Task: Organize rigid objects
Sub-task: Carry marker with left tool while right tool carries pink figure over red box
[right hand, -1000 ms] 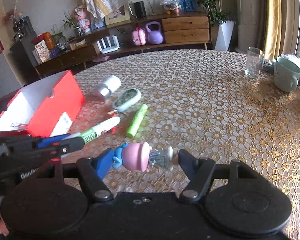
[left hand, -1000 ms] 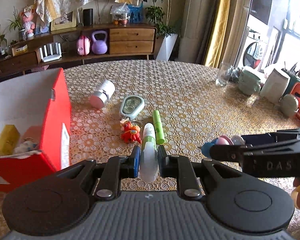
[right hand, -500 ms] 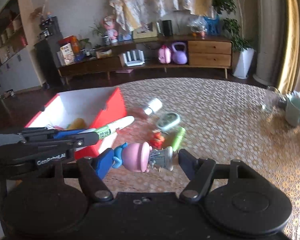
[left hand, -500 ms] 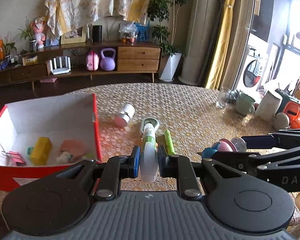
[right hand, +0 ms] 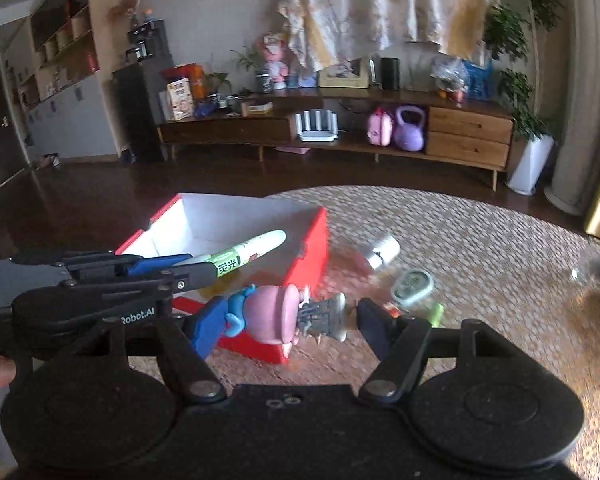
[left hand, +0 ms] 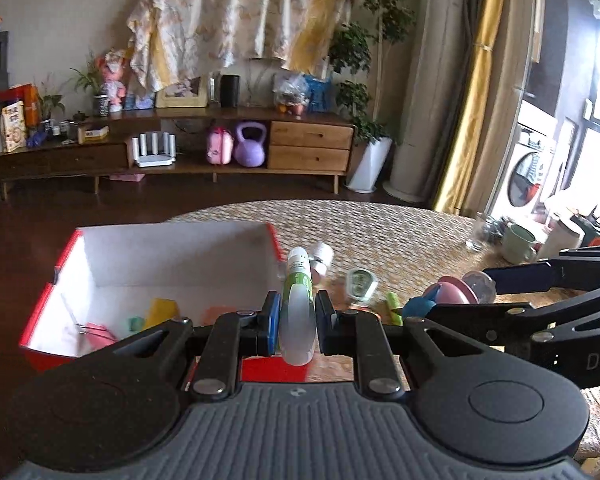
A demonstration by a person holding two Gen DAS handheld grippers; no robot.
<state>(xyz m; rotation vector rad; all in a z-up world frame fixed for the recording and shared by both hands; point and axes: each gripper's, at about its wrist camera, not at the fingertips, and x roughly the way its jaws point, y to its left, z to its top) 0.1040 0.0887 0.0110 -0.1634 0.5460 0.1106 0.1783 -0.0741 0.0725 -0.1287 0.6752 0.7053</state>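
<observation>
Gripper on my left (left hand: 296, 316) stays clamped on the white-and-green marker (left hand: 298, 300), now lifted off the table and over the red box's (left hand: 52, 280) near edge (a drop looks close). My right gripper (right hand: 290, 316), jaws fairly wide, pinches a pink-and-blue figurine (right hand: 276, 314) sideways, just short of the box.

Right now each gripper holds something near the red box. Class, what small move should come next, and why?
Probably carry the left gripper a little further over the red box and let go: its marker already hangs above the open, part-filled box. The right gripper still clamps the toy figure short of the rim.
</observation>
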